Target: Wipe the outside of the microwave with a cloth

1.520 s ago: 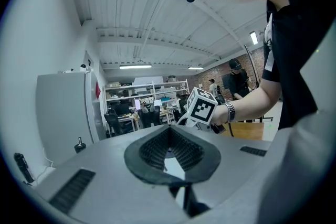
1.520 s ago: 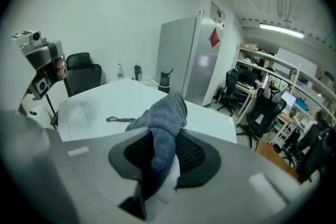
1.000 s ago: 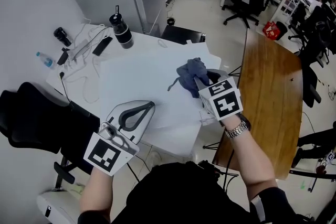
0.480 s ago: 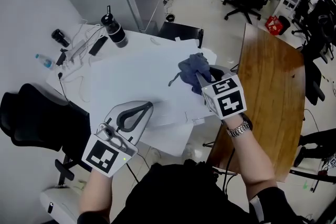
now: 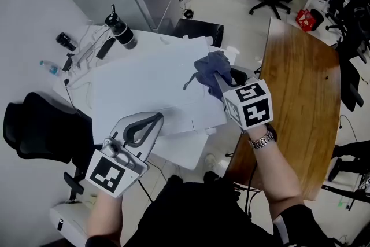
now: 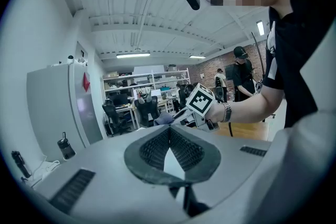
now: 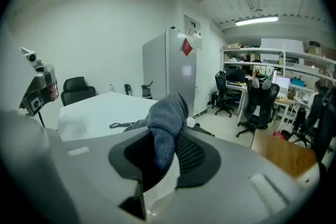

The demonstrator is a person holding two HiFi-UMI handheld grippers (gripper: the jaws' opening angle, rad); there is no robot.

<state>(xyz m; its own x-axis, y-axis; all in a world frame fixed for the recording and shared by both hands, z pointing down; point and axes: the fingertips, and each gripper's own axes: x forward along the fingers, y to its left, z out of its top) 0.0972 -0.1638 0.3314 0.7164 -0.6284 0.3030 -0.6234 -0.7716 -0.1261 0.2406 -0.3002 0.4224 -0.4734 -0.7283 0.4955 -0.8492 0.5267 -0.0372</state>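
Grey right gripper [image 7: 166,150]: we find its jaws clamped on a crumpled grey-blue cloth [image 5: 211,70], at the far right edge of a flat white top [image 5: 144,89]; contact unclear, jaw tips hidden from above. Grey left gripper [image 6: 169,130]: jaws together, empty

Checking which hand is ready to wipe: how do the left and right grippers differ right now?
The right gripper is shut on the grey-blue cloth; the left gripper has its jaws closed together on nothing. The right gripper reaches farther out over the white table; the left gripper sits nearer the person. Both carry a marker cube.
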